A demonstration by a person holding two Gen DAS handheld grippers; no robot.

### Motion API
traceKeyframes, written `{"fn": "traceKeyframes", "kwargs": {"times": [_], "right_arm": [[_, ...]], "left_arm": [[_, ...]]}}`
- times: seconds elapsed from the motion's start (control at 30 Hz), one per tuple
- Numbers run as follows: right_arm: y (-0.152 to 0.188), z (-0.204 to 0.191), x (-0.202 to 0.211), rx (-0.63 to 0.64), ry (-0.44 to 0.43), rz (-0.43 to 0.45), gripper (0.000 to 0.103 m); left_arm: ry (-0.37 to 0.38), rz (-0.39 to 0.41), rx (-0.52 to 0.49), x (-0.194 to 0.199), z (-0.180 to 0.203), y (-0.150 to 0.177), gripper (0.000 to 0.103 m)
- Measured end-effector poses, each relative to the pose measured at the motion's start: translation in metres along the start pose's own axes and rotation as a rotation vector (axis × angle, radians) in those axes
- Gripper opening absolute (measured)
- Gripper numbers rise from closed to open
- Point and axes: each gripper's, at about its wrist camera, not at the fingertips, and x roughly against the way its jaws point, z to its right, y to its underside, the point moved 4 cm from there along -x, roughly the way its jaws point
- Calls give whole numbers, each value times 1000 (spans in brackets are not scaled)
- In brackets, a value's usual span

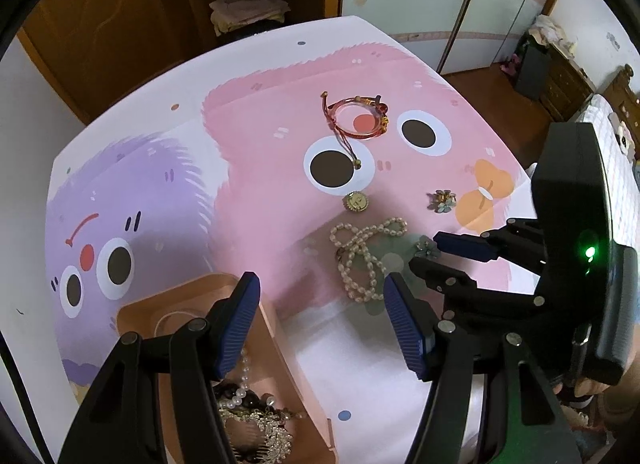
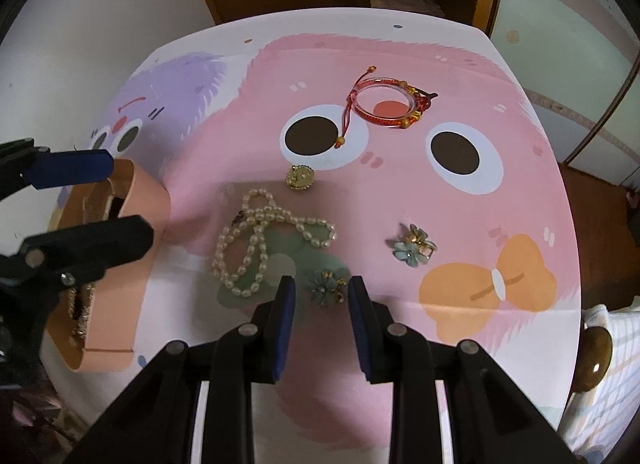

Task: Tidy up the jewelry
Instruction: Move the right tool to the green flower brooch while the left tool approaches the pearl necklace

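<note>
We see the left gripper (image 1: 322, 300) with its jaws spread apart and nothing between the pads. Its left finger hangs over the peach jewelry box (image 1: 276, 328), which already holds pearls and a gold comb-like piece. Just ahead of its right finger lies the pearl necklace (image 1: 362, 252), looped on the cartoon tablecloth (image 1: 260, 191).

Past the necklace, further out from those jaws, we find a round gold pendant (image 1: 355, 200), and further still the red bracelet (image 1: 360, 117) with its cord trailing back toward us.

Moving right, the right gripper (image 2: 322, 304) points down at the cloth with its jaws partly open, gripping nothing. A blue flower earring (image 2: 326, 287) sits on the cloth in the gap between the fingertips; we cannot tell whether the pads touch it. A second flower earring (image 2: 412, 248) lies ahead and to the right of these jaws, well apart from the first. The necklace rests just left of the right gripper's left finger, the box further left again.
</note>
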Motion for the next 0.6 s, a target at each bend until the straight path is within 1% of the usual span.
{"fn": "traceKeyframes", "kwargs": {"times": [0.07,0.17,0.23,0.33,0.37,0.47,0.6], "right_arm": [[0,-1,-4,12,5,-5,27],[-1,-5,-4,37,23,12,27],[0,-4,-4,40,34,21,21],[1,-4,-1,42,26,35,17],[2,-3,0,41,25,36,18],[6,3,6,14,12,37,18],[13,14,12,-32,-9,33,18]], "left_arm": [[3,-3,4,-2,-1,0,63],[7,-4,2,-3,0,0,63],[11,-6,0,-3,2,0,63],[20,-11,-8,-7,6,0,63],[23,-13,-9,-7,8,0,63],[55,-32,-12,-13,15,1,63],[110,-84,5,-28,23,-3,63]]}}
